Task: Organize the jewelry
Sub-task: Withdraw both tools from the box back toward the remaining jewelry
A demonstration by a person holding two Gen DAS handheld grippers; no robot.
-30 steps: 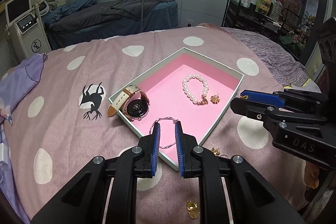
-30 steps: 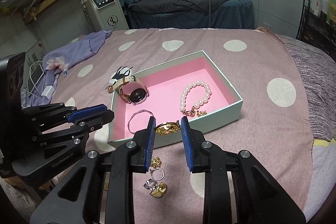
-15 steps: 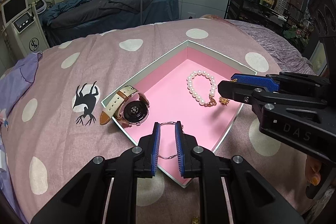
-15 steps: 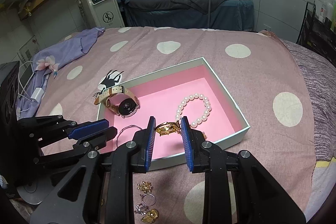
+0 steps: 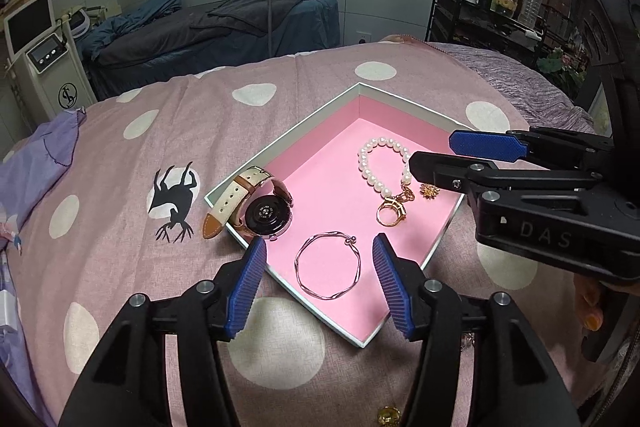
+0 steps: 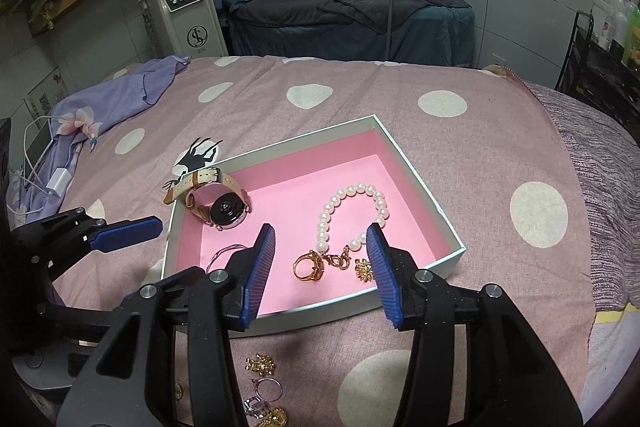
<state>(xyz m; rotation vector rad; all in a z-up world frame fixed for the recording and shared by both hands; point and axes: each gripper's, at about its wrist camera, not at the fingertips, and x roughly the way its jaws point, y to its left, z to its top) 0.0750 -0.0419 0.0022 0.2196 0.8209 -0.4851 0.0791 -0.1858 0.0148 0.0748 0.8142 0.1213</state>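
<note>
A pink-lined box (image 5: 400, 109) (image 6: 448, 227) lies on the dotted bedspread. In it lie a silver bangle (image 5: 328, 264) (image 6: 224, 251), a gold ring (image 5: 391, 211) (image 6: 308, 265), a pearl bracelet (image 5: 382, 163) (image 6: 352, 211) and a small gold flower earring (image 5: 429, 191) (image 6: 363, 269). A watch (image 5: 266, 213) (image 6: 224, 205) rests over the box's left rim. My left gripper (image 5: 318, 265) is open above the bangle. My right gripper (image 6: 320, 257) is open above the ring; it also shows in the left wrist view (image 5: 448, 153).
Loose gold and silver pieces (image 6: 264, 383) lie on the bedspread just in front of the box, one also in the left wrist view (image 5: 388, 415). A purple cloth (image 6: 132, 91) and a charger (image 6: 60, 179) lie at the left. A machine (image 6: 180, 11) and a dark bed stand behind.
Both grippers have opened. The left one let go of the silver bangle and the right one let go of the gold ring; both pieces now lie on the box floor.
</note>
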